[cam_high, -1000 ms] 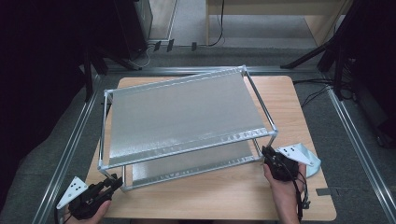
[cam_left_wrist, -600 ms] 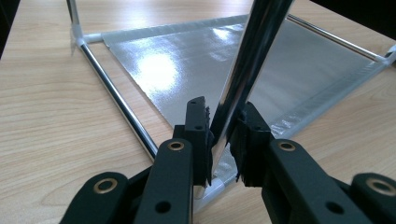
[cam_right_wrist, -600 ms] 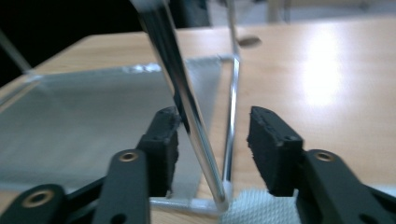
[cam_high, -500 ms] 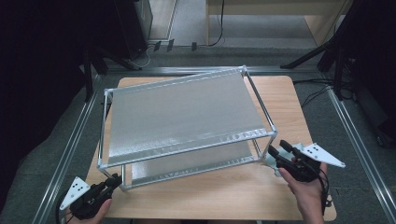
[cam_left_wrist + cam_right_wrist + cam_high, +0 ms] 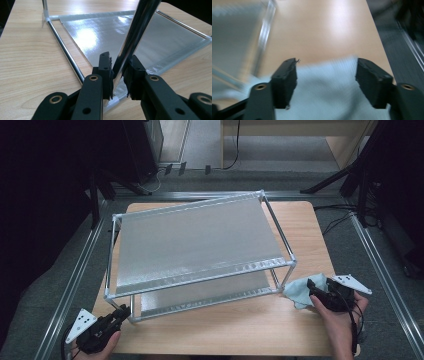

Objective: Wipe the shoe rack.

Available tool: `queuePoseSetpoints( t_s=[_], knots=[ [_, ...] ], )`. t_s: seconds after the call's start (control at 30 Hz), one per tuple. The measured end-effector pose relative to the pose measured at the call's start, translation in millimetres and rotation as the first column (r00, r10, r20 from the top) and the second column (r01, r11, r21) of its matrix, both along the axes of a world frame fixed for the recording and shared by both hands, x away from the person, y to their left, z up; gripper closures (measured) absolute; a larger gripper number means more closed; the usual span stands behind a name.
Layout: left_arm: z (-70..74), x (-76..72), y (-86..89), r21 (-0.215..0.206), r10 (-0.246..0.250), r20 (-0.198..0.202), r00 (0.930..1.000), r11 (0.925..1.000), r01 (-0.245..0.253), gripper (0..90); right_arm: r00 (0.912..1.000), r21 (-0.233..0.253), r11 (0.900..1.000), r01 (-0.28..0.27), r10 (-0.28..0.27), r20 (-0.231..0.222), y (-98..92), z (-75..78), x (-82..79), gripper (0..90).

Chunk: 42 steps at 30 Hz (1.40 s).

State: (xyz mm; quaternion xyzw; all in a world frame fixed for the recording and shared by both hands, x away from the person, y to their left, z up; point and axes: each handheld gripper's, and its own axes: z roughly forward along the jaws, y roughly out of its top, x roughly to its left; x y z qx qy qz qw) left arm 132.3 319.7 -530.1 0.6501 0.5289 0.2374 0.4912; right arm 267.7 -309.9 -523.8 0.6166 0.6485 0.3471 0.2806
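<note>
Since the earlier pictures, the right gripper (image 5: 314, 290) had been drawn away from the rack's near right corner and brought down over a pale blue cloth (image 5: 299, 292) lying on the table (image 5: 300, 225) just beside that corner. The left gripper (image 5: 120, 312) had stayed at the near left leg of the two-shelf metal rack (image 5: 200, 240), which stood in the middle of the table as before. From this it was judged that the rack was being steadied by one hand while the cloth was about to be picked up, probably for wiping the shelves.

In the left gripper view, the jaws were seen clamped on the shiny upright leg (image 5: 135, 37), with the lower shelf (image 5: 140, 42) spread out beyond; that grip could hardly be made out from the high view. In the right gripper view, which was blurred by motion, the jaws were seen spread wide apart with the cloth (image 5: 327, 87) beneath and between them, nothing yet being gripped. Whether the cloth was already touched by the pads could not be told.
</note>
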Motion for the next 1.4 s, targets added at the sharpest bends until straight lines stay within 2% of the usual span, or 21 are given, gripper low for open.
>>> queuePoseSetpoints(
  t_s=[0.07,0.17,0.33,0.37,0.53,0.6,0.67,0.7,0.73,0.8,0.93,1.0,1.07,1.1,1.17,1.2,1.23,1.27,1.3,1.37,1.4],
  knots=[
    [-0.1,-0.2,0.0,-0.002,0.001,0.001,1.0000,1.0000,-0.001,76.7,0.9980,-0.030,0.999,0.036,-0.037,-0.051,-3.0,-8.1,0.0,26.1],
    [-0.6,-0.5,1.0,-0.011,-0.003,0.005,1.0000,0.9999,0.003,75.8,0.9956,-0.023,0.999,0.039,-0.041,-0.085,-2.4,-12.7,2.6,23.3],
    [2.3,-3.2,4.3,-0.038,-0.007,0.041,0.9991,0.9992,0.009,71.0,0.9931,-0.059,0.997,0.055,-0.061,-0.101,1.6,-21.6,8.5,22.9],
    [2.2,-3.0,4.5,-0.031,-0.007,0.038,0.9993,0.9995,0.008,72.3,0.9936,-0.087,0.995,0.043,-0.051,-0.100,4.9,-22.9,8.7,23.8],
    [1.9,-2.3,0.7,-0.006,0.001,0.033,0.9995,1.0000,0.000,76.6,0.9933,-0.072,0.996,0.052,-0.059,-0.100,4.6,-23.7,7.6,25.4],
    [1.8,-2.3,0.9,-0.006,-0.001,0.034,0.9994,1.0000,0.001,76.8,0.9938,-0.065,0.997,0.049,-0.055,-0.097,5.5,-23.5,6.9,32.2],
    [1.9,-2.3,0.8,-0.005,0.001,0.033,0.9994,1.0000,-0.001,76.9,0.9952,-0.062,0.997,0.047,-0.052,-0.083,6.4,-22.4,4.5,49.9],
    [1.9,-2.3,0.6,-0.004,0.002,0.033,0.9994,1.0000,-0.002,76.9,0.9952,-0.062,0.997,0.047,-0.052,-0.083,6.4,-22.4,4.5,49.9],
    [1.9,-2.4,0.2,-0.004,0.004,0.034,0.9994,1.0000,-0.004,77.0,0.9956,-0.063,0.997,0.046,-0.051,-0.079,6.1,-22.4,4.2,55.4],
    [1.9,-2.3,0.1,-0.003,0.003,0.034,0.9994,1.0000,-0.003,77.0,0.9973,-0.040,0.999,0.033,-0.035,-0.065,4.5,-23.0,3.4,72.2],
    [1.9,-2.0,0.2,-0.002,0.000,0.035,0.9994,1.0000,0.000,77.1,0.9979,-0.012,1.000,0.014,-0.015,-0.063,3.5,-23.0,2.4,79.3],
    [1.6,-1.7,1.1,-0.001,-0.007,0.037,0.9993,1.0000,0.007,77.2,0.9966,0.011,0.999,-0.050,0.051,-0.065,8.0,-22.5,0.5,80.3],
    [1.7,-1.3,1.4,-0.002,-0.010,0.037,0.9993,1.0000,0.010,77.2,0.9957,0.019,0.998,-0.066,0.067,-0.064,10.6,-22.1,-0.3,80.3],
    [1.7,-1.2,1.5,0.000,-0.010,0.037,0.9993,1.0000,0.010,77.2,0.9915,0.041,0.992,-0.121,0.123,-0.042,20.0,-18.2,-3.3,80.3],
    [1.7,-1.0,1.2,-0.001,-0.008,0.036,0.9993,1.0000,0.008,77.2,0.9899,0.061,0.989,-0.135,0.137,-0.035,23.0,-15.8,-4.4,80.3],
    [1.7,-1.0,1.0,0.000,-0.007,0.037,0.9993,1.0000,0.007,77.2,0.9855,0.118,0.979,-0.169,0.170,0.003,29.2,-7.1,-7.2,80.2],
    [1.6,-1.0,1.0,0.001,-0.009,0.037,0.9993,1.0000,0.009,77.2,0.9855,0.118,0.979,-0.169,0.170,0.003,29.2,-7.1,-7.2,80.2],
    [1.6,-1.0,1.1,0.001,-0.009,0.037,0.9993,1.0000,0.009,77.2,0.9781,0.125,0.970,-0.207,0.202,0.050,34.6,5.0,-11.0,80.1],
    [1.6,-1.1,1.0,-0.001,-0.008,0.037,0.9993,1.0000,0.008,77.2,0.9781,0.125,0.970,-0.207,0.202,0.050,34.6,5.0,-11.0,80.1],
    [1.6,-1.2,0.9,0.001,-0.009,0.038,0.9992,1.0000,0.009,77.3,0.9726,0.118,0.967,-0.224,0.214,0.090,36.9,15.9,-15.1,80.1],
    [1.6,-1.2,0.9,0.001,-0.009,0.038,0.9992,1.0000,0.009,77.3,0.9655,0.121,0.966,-0.230,0.211,0.152,37.7,32.8,-22.6,80.1]
  ],
)
